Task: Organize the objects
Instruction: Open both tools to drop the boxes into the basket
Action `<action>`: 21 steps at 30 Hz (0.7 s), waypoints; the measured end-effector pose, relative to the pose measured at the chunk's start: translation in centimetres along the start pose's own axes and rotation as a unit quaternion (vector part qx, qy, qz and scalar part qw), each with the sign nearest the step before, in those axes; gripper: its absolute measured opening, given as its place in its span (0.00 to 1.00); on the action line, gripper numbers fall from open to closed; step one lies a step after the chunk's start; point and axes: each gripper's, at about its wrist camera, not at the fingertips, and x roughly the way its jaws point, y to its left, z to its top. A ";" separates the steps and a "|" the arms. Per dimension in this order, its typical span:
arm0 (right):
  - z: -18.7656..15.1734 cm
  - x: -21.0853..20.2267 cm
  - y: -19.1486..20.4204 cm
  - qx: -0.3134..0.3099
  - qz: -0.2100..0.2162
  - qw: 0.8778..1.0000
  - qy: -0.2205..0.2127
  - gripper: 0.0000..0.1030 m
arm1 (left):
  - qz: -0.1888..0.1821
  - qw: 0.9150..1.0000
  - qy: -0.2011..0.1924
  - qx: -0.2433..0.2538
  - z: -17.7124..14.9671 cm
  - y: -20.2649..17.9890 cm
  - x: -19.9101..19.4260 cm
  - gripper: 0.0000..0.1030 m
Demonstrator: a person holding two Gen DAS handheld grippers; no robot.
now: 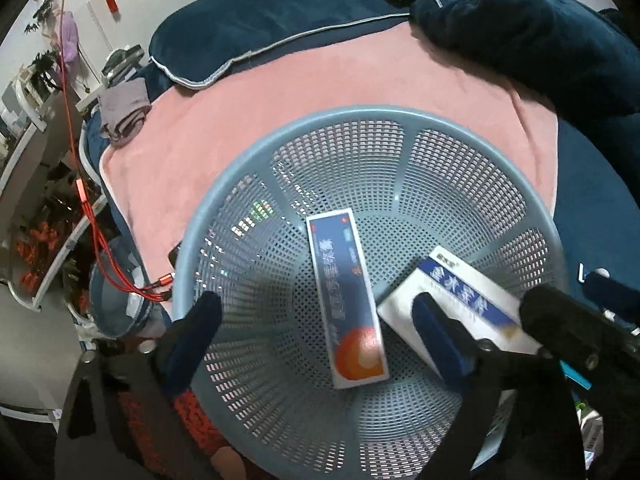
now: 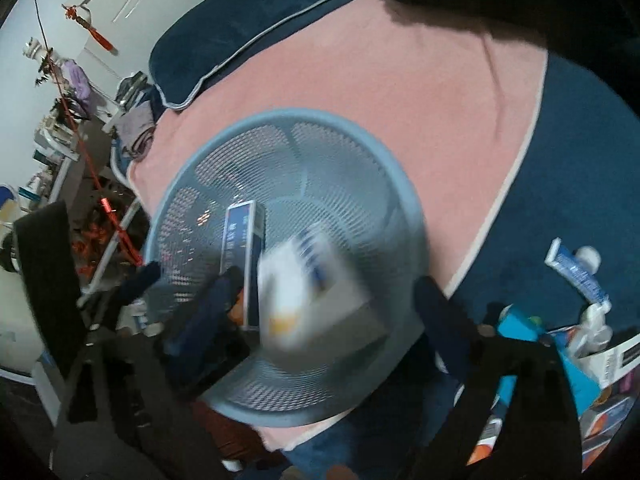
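A round light-blue mesh basket stands on a pink towel. In it lie a long blue box with an orange circle and a white box with a blue band. My left gripper hangs open over the basket with nothing between its pads, its right finger just in front of the white box. In the right wrist view the basket holds the long box and the blurred white box. My right gripper stands open around the white box, its pads apart from it.
The towel covers dark blue bedding with a blue pillow behind it. A toothpaste tube and a heap of small boxes lie to the basket's right. Red cables hang off the bed's left edge.
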 end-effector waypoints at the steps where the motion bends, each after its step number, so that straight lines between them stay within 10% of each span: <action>1: 0.0 -0.1 0.0 -0.003 -0.008 1.000 -0.001 0.95 | 0.002 1.000 -0.001 -0.001 0.0 0.1 0.0 0.97; 21: -0.4 -0.4 -1.7 0.007 -0.029 1.000 0.005 1.00 | 0.005 1.000 0.002 0.000 0.0 -1.0 -0.8 0.98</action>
